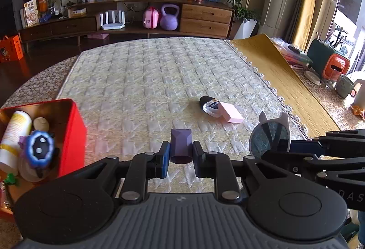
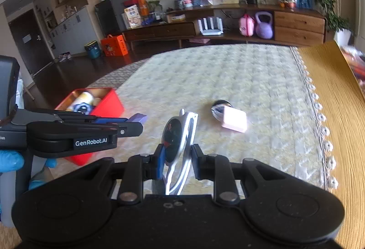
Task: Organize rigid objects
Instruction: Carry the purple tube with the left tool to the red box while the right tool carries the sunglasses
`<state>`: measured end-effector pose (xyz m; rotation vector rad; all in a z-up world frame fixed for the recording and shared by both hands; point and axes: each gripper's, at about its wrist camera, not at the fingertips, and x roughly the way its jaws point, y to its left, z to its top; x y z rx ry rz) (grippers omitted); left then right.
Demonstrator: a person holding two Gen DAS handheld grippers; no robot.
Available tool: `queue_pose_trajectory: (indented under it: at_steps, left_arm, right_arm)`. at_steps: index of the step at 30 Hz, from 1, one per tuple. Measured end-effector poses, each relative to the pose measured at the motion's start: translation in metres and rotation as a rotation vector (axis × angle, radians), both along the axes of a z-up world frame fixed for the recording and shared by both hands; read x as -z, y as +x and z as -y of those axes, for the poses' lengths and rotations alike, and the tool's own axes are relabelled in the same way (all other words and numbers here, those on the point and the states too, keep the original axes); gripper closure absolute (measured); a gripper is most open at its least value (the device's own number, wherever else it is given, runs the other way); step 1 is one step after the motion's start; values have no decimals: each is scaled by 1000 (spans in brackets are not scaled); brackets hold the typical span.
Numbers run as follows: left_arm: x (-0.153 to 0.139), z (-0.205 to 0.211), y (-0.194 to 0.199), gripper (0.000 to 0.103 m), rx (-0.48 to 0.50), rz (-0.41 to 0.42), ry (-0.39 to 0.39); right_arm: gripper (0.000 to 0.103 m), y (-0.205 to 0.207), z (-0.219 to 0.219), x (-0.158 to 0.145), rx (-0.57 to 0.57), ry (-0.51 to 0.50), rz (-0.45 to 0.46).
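My left gripper [image 1: 181, 151] is shut on a small purple block [image 1: 180, 145], held above the quilted cloth; it also shows in the right wrist view [image 2: 127, 122]. My right gripper [image 2: 177, 158] is shut on white-framed cat-ear sunglasses [image 2: 176, 137], seen from the side in the left wrist view [image 1: 270, 134]. A red tin box [image 1: 70, 132] at the left holds a white bottle [image 1: 13, 134], a blue plush toy [image 1: 38, 149] and other items. A pink block [image 1: 231, 112] and a black oval object [image 1: 209, 104] lie together on the cloth ahead.
The quilted cream cloth [image 1: 148, 80] covers the table; a yellow mat [image 1: 280, 80] lies along its right side. Mugs and an orange container [image 1: 335, 68] stand at the far right. A wooden sideboard [image 1: 136, 18] stands beyond the table.
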<state>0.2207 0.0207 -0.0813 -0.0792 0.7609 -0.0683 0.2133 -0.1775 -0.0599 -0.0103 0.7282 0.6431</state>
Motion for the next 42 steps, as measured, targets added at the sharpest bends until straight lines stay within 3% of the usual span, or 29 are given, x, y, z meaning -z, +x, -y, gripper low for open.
queue_pose_trajectory:
  at_steps: [13, 24, 35, 42]
  left_arm:
    - [-33, -50, -37, 82, -73, 22, -8]
    - [-54, -108, -60, 82, -146, 56, 22]
    - [-51, -173, -78, 82, -245, 45, 41]
    - [-38, -209, -82, 82, -300, 5, 50]
  right_arm:
    - [79, -26, -50, -44, -105, -13, 64]
    - [79, -33, -117, -73, -211, -25, 109]
    - [79, -20, -173, -72, -254, -20, 101]
    - [79, -3, -198, -57, -237, -24, 36]
